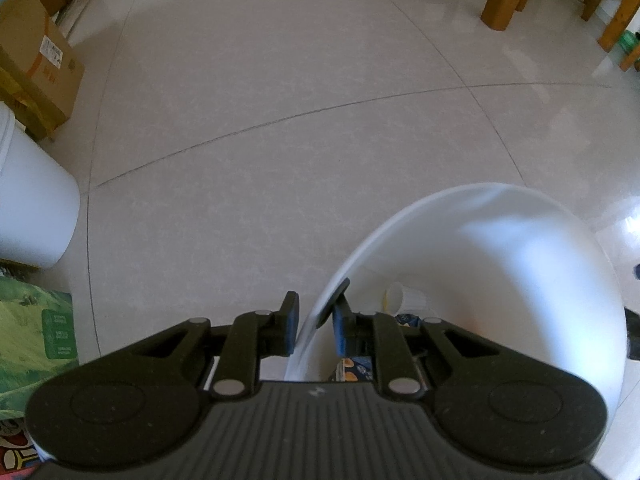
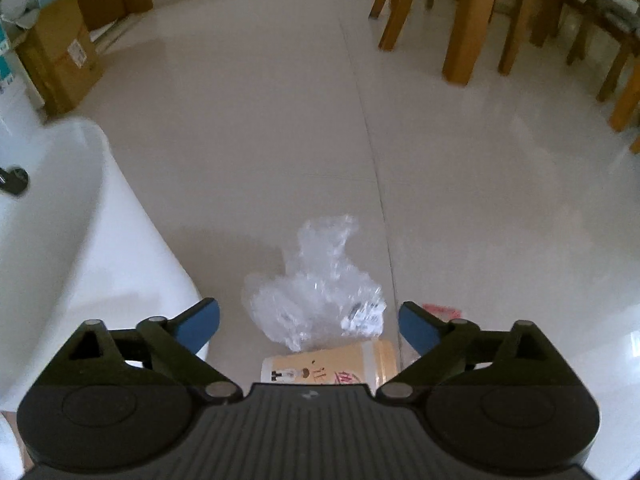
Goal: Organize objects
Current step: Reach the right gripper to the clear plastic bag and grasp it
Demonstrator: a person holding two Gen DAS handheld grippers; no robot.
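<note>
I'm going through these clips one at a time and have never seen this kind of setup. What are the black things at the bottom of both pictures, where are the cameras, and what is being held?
There is no robot. A person holds a handheld two-finger gripper in each hand, and a fisheye camera on each looks forward along its fingers.

In the left wrist view, the left gripper is shut on the rim of a white bucket, which holds a paper cup and some packaging.

In the right wrist view, the right gripper is open and holds nothing. Between its fingers, on the tiled floor, lie a crumpled clear plastic bag and, nearer the camera, a beige cup on its side. The bucket stands at the left.
</note>
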